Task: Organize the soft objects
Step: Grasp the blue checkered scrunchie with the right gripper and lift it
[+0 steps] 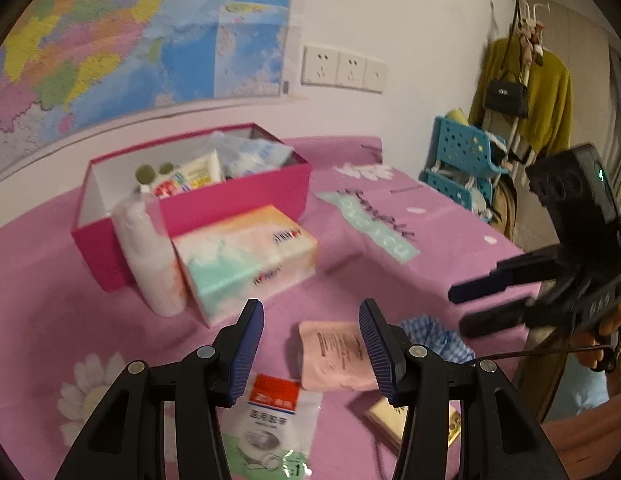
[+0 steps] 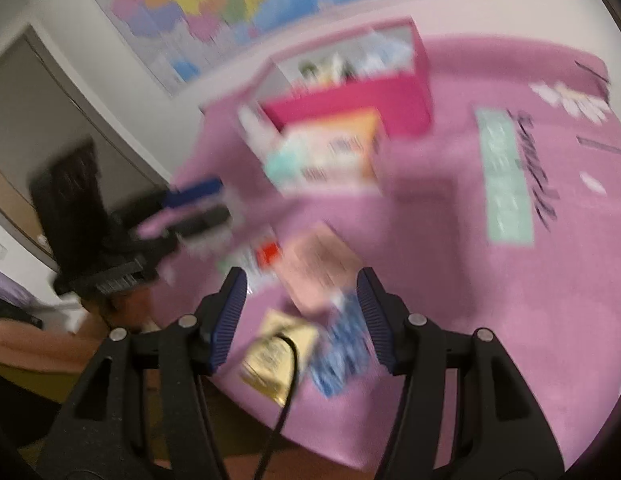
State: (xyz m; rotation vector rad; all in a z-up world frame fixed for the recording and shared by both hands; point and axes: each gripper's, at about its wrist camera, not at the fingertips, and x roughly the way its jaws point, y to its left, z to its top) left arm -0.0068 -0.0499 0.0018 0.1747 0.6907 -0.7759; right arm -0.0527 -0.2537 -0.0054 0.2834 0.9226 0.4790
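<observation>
My left gripper (image 1: 310,312) hangs open and empty over a pink pouch (image 1: 334,356) on the pink tablecloth. Near it lie a blue checked cloth (image 1: 430,340), a clear packet with a red label (image 1: 270,412) and a gold packet (image 1: 394,416). Behind them a magenta box (image 1: 234,196) holds several soft packs, with a tissue pack (image 1: 246,256) and a white roll (image 1: 150,256) in front. My right gripper (image 2: 301,278) is open too, above the checked cloth (image 2: 342,352) and the pouch (image 2: 318,268); this view is blurred. Each gripper shows in the other's view: right gripper (image 1: 460,308), left gripper (image 2: 220,204).
A wall with a map (image 1: 110,40) and sockets (image 1: 342,68) stands behind the table. A blue rack (image 1: 462,160) and hanging clothes (image 1: 542,96) are beyond the table's right edge. A black cable (image 2: 286,384) runs over the gold packet (image 2: 274,356) at the near edge.
</observation>
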